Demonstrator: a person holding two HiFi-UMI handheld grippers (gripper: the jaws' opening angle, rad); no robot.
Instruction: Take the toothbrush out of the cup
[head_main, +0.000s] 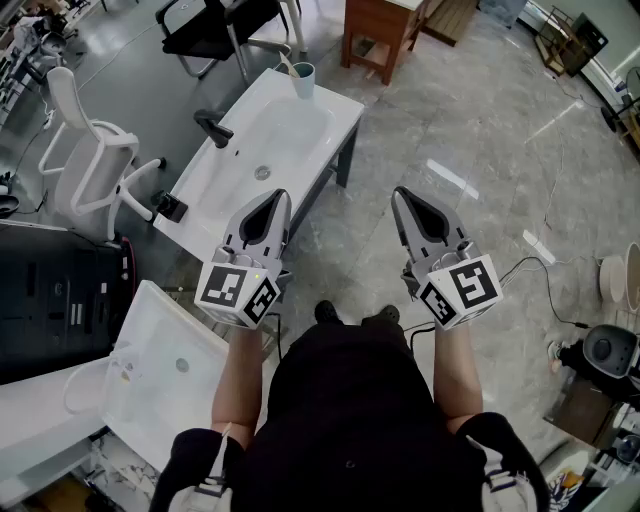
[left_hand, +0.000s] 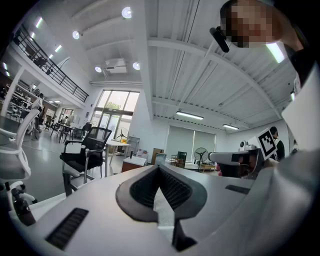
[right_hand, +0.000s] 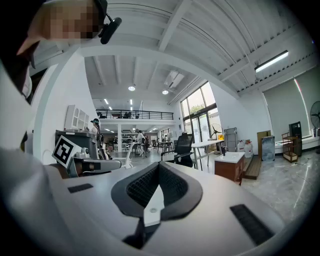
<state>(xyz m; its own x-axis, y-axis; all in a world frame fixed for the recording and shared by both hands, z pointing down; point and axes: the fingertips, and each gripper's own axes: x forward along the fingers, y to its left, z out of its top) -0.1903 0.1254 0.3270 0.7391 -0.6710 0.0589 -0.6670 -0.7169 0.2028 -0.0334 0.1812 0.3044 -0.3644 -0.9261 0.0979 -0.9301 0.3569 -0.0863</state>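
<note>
Both tools are up in front of the person, side by side and level with each other. The left tool (head_main: 283, 196) has its jaws pressed together right to the tips, with nothing caught between the ribbed pads; the left gripper view confirms that. It's the same on the other side: the right tool (head_main: 399, 193) is closed tight on itself and carries nothing. Each one has its marker cube facing up toward the head camera, and bare forearms run back to the dark-clothed body.

Now to the target. The cup (head_main: 303, 80), pale blue, stands upright at the far end of the white bench (head_main: 335, 115), right by its far edge. The toothbrush (head_main: 287, 66) is in the cup, its light handle poking out over the rim and tilting to the left. Both tools are well apart from it. The left one hangs over the near end of the bench, and the right one is off past the bench's right edge, over the grey floor.

Between cup and tools, the bench top dips into a sink with a round drain (head_main: 262, 173) at its middle. A black faucet (head_main: 214, 128) rises on the left edge. Beyond that edge stands a white chair (head_main: 92, 160).
</note>
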